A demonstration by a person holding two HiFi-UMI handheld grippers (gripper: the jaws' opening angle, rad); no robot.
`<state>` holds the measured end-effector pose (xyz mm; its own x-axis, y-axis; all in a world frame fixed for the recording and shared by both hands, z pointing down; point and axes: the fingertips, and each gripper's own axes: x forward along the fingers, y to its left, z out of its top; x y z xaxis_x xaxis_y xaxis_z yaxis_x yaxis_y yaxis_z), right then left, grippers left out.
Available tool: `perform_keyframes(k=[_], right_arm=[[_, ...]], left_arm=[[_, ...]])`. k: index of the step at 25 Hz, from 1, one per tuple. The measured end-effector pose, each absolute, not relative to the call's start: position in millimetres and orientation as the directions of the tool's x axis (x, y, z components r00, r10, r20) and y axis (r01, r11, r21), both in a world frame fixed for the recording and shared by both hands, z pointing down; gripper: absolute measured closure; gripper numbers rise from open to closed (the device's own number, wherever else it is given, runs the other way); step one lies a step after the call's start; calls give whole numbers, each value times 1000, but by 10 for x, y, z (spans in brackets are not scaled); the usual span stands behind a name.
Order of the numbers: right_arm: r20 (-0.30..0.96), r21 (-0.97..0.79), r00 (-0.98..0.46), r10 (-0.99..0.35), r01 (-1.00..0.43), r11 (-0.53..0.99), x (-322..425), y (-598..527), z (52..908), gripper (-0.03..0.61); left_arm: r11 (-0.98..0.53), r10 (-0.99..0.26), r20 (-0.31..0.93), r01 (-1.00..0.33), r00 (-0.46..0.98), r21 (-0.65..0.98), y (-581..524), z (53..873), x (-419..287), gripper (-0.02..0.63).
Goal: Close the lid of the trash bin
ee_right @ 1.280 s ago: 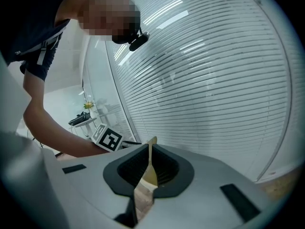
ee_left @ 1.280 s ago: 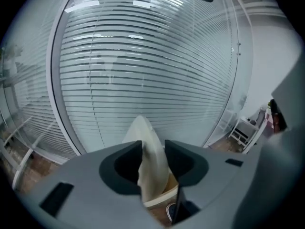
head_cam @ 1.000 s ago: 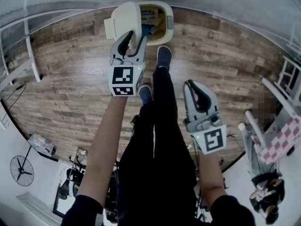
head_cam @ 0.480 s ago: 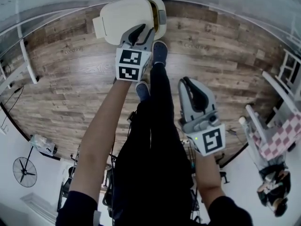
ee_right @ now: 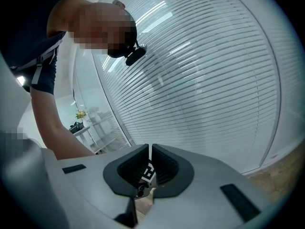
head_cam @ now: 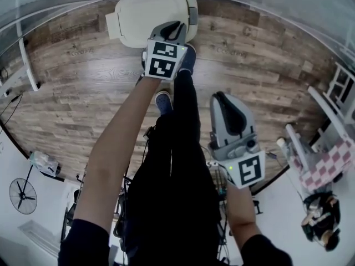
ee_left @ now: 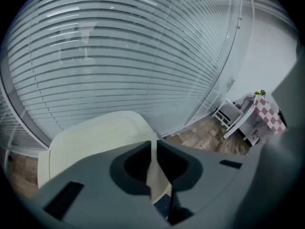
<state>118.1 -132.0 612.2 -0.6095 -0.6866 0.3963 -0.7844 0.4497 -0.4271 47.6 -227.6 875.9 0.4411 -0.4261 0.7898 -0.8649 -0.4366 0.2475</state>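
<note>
The cream lid [head_cam: 150,13] lies down over the trash bin, whose grey rim [head_cam: 192,14] shows at its right edge. My left gripper [head_cam: 176,29] points steeply down at the lid's near right edge. Its jaws are closing, the tips are together, and nothing is between them. In the left gripper view the lid [ee_left: 95,137] fills the space beyond the left gripper [ee_left: 153,144]. My right gripper [head_cam: 222,101] hangs lower right, beside the person's leg and away from the bin. In its own view the right gripper [ee_right: 148,149] is shut on nothing.
The bin stands on a wooden floor [head_cam: 83,93] against a wall of white blinds [ee_left: 119,56]. The person's shoe [head_cam: 187,60] is just in front of the bin. A white rack [head_cam: 327,110] and checkered cloth [head_cam: 333,159] stand at the right, a fan [head_cam: 23,195] at lower left.
The lid stood upright with the bin's inside showing; it has swung down over the bin. My left gripper followed it down and forward, and its jaws came together. The right gripper has hardly moved.
</note>
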Motion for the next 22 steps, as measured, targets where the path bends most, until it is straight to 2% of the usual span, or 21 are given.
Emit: perform_keyframes(k=[22], right_arm=[[426,-461,-606,-671,-784,415,1359,-1286,6299,574]], left_arm=[[-391,-410,837,-899,363,198,-2299,9120,505,603]])
